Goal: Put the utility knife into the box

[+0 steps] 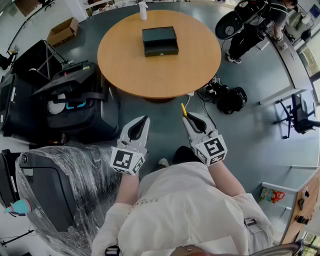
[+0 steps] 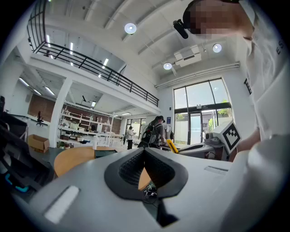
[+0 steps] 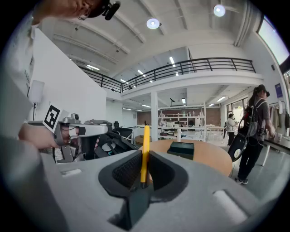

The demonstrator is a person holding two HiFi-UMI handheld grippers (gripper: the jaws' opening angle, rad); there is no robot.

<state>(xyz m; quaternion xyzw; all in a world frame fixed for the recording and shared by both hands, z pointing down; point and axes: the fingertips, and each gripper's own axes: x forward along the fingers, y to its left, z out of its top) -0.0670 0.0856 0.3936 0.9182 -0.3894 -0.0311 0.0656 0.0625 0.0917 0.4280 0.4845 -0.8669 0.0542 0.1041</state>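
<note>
A yellow utility knife (image 3: 144, 153) stands upright between the jaws of my right gripper (image 3: 144, 168), which is shut on it; its tip (image 1: 183, 109) pokes out ahead of the right gripper (image 1: 190, 119) in the head view. My left gripper (image 1: 140, 125) is shut with nothing in it, its pads (image 2: 146, 168) pressed together. The dark box (image 1: 160, 41) rests on the round wooden table (image 1: 125, 60), well ahead of both grippers, and appears as a dark box (image 3: 181, 150) in the right gripper view. Both grippers are held over the floor, short of the table.
A white bottle (image 1: 143, 10) stands at the table's far edge. Black equipment cases (image 1: 75, 102) and a plastic-wrapped machine (image 1: 65, 185) crowd the left. Cables and a black bag (image 1: 227, 97) lie right of the table. A person (image 1: 260, 27) stands at the far right by a desk.
</note>
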